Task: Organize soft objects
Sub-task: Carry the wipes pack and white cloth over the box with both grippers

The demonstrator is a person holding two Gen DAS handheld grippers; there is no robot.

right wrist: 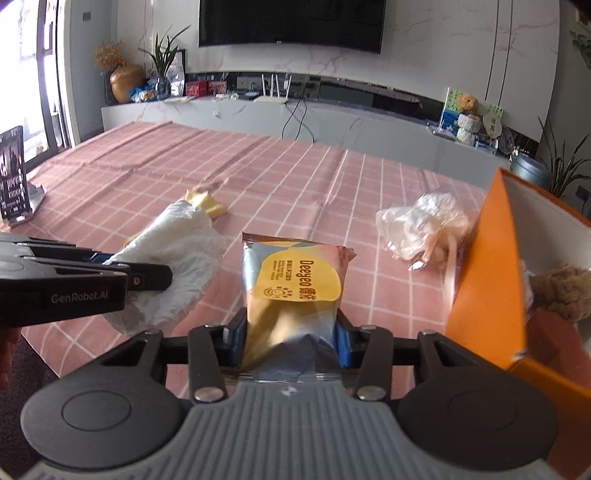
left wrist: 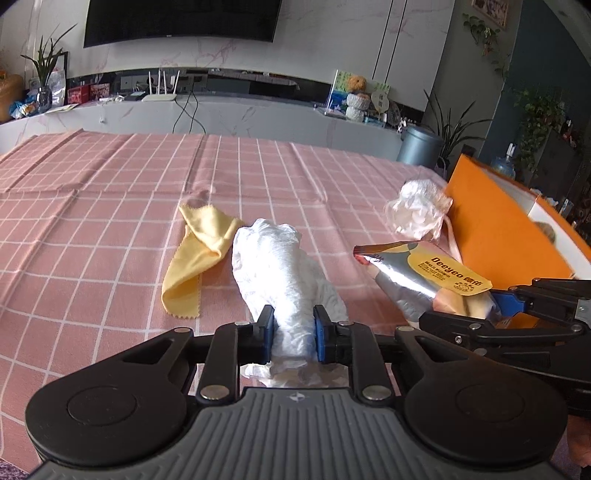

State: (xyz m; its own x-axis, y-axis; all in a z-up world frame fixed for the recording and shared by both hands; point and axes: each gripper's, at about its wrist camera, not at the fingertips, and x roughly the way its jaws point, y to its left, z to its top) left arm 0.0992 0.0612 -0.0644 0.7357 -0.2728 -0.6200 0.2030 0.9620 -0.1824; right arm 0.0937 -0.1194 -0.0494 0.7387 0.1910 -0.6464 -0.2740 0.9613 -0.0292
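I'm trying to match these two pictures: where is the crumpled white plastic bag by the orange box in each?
Left wrist view: crumpled white plastic bag at right of centre, left of the orange cardboard box.
Right wrist view: bag at right, touching the box.
Shared landmark: white router.

Pink checked tablecloth spread across the whole table, creased in long folds. Behind it, a long white marble-look console against the wall, with a white router and its dangling black cable. Above, a dark wall-mounted television. On the console's left end: a gold vase, a potted green plant, red boxes. On its right end: a small plush bear on picture cards. Grey-blue metal bin on the floor beyond. Standing dark photo frame at the table's left edge.
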